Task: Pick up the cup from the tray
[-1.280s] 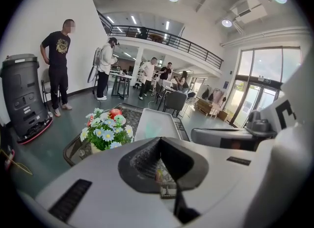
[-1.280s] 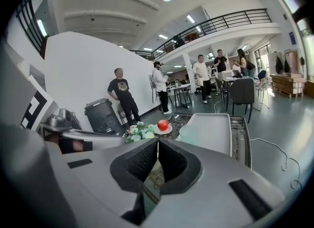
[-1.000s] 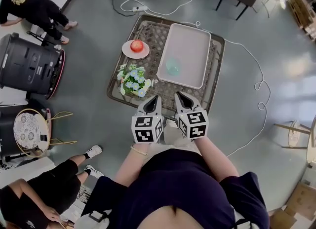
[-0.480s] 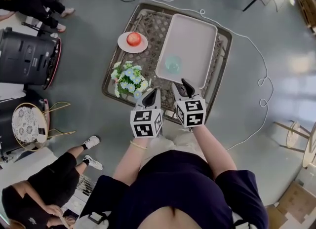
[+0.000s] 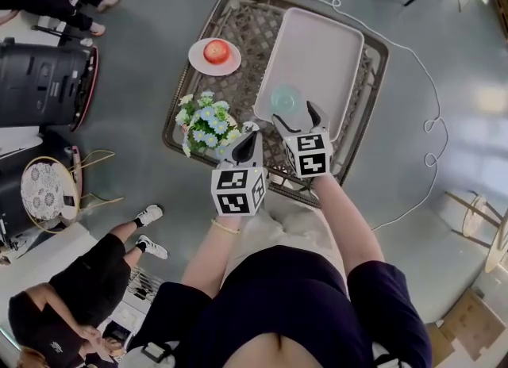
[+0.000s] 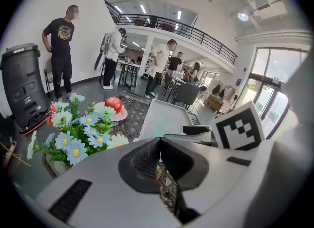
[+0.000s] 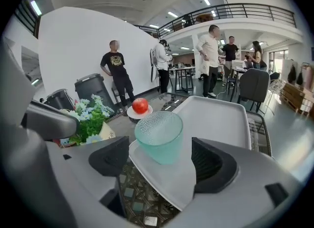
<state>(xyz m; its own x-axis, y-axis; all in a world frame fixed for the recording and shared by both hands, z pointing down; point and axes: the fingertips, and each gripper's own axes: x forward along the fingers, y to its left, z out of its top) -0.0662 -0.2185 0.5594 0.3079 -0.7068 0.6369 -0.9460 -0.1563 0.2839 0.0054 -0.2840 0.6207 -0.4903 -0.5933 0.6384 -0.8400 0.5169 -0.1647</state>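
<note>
Cup (image 5: 286,99), pale teal w/ a pebbled skin, stands upright on the tray (image 5: 321,41), at the tray's near-left corner, i.e. the end closest to the person. Tray's white, rect., lying on the right half of the woven surface (image 5: 238,29).

Right claw (image 5: 298,116) is at that same corner, pointing at the cup. Its jaws are opening and already wide apart. The cup sits in line w/ the gap, just ahead of the tips and partly btwn them. In the right gripper view the cup (image 7: 158,136) is centred btwn the two dark pads (image 7: 211,165), w/ clear space either side and no contact w/ either pad. The tray (image 7: 221,111) corner runs in under the right claw (image 7: 160,165). Whether claw and tray touch, can't tell.

Left claw (image 5: 248,138) hangs just left of the right one, over the surface's near edge, right beside the flowers (image 5: 206,120). In the left gripper view the left claw (image 6: 159,156) has its jaws together, pads meeting.

Apple (image 5: 216,51) sits on a plate (image 5: 200,63) at the surface's far-left, well apart from the cup. Flowers stand btwn plate and left claw. White cable (image 5: 413,65) trails over the floor round the surface's right side.
</note>
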